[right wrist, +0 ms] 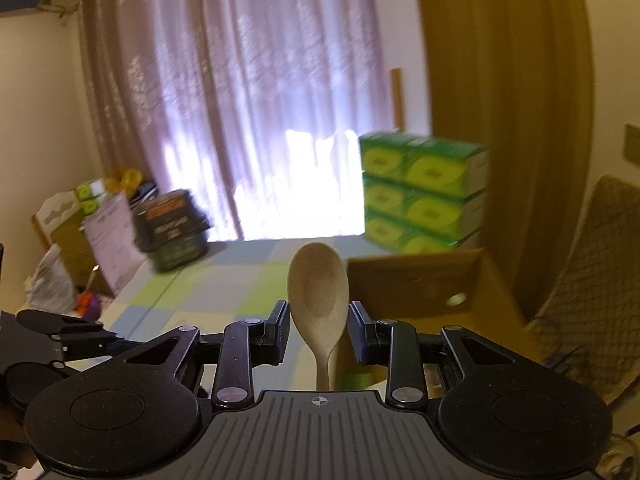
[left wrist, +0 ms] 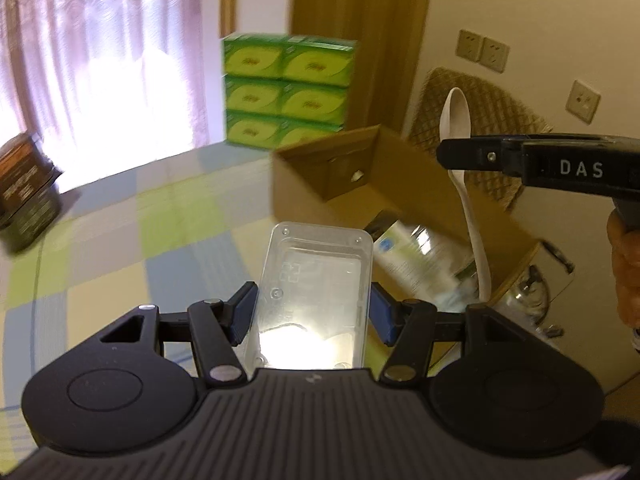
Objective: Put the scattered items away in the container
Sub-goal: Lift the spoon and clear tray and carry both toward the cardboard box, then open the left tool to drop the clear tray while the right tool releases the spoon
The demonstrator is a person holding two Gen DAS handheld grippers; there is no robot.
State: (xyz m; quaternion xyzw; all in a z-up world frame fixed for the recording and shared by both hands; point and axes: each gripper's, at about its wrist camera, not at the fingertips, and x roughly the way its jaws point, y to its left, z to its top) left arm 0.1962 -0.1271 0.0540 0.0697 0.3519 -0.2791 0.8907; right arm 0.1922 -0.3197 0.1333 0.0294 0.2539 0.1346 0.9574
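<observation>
Your left gripper (left wrist: 312,316) holds the clear plastic box (left wrist: 316,280). Your right gripper (right wrist: 318,332) holds the cream speckled spoon (right wrist: 318,292), bowl up. The brown cardboard box (left wrist: 332,176) waits at one o'clock. Lower gently, then let go. Only the left view shows things already inside.

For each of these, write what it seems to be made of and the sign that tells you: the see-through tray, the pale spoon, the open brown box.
Tray: clear rigid plastic, glossy; you see through it and it glares.
Spoon: probably a matte speckled plastic composite; beige with fine flecks, no visible grain.
Box: corrugated cardboard, as it looks; dull brown walls with folded edges.
</observation>
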